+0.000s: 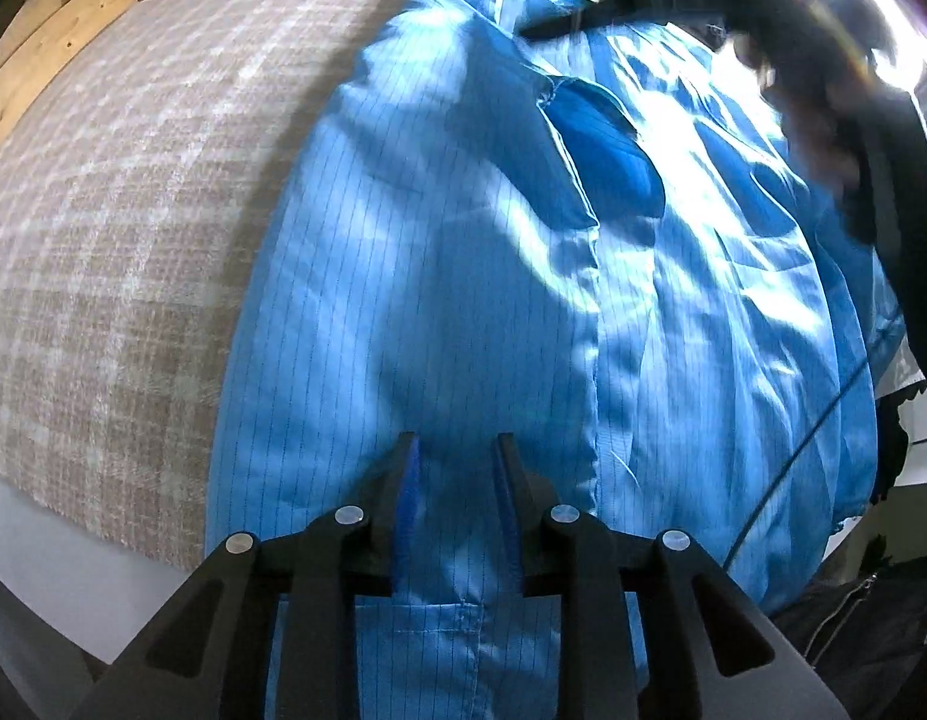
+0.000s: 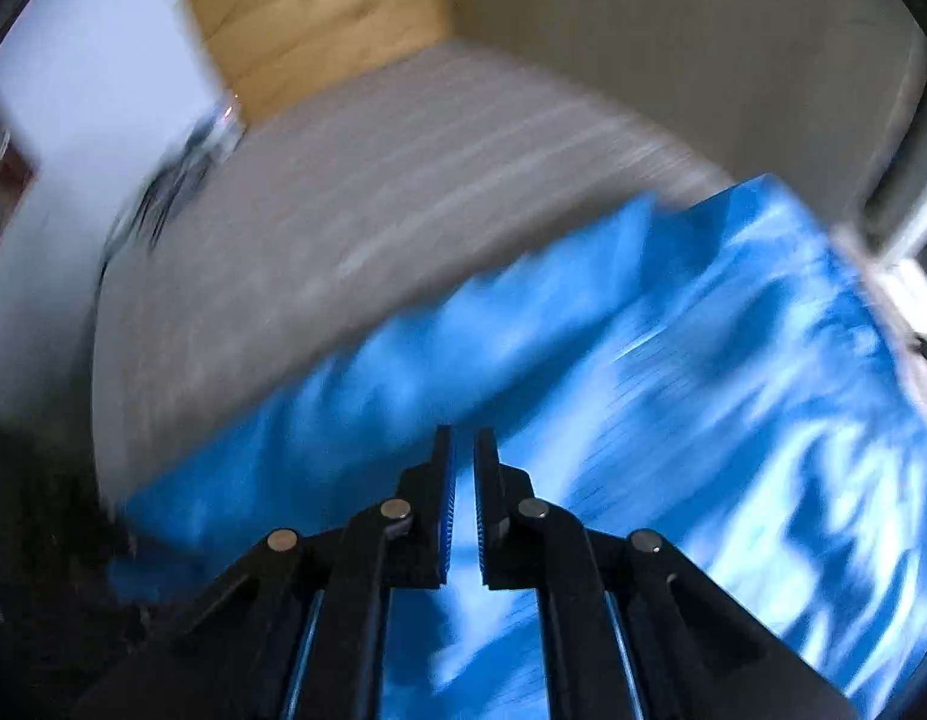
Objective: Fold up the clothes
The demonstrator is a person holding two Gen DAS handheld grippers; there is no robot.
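Left wrist view: a blue pinstriped work coat (image 1: pixel 463 276) lies spread on a bed with a beige checked cover (image 1: pixel 115 228), collar end far, a seam running down its middle. The left tool (image 1: pixel 457 450) hangs over the near part with its jaws a little apart and nothing pinched between them; the cloth lies under the tips. The fabric looks thin, light and slick, with a sheen and soft ripples, so it will likely slide and sag; hems, seams or the collar would give the firmest hold.

Right wrist view: blurred. The right tool (image 2: pixel 464 444) hovers above the same blue coat (image 2: pixel 673 372), jaws nearly shut with only a thin gap, and no cloth visibly caught
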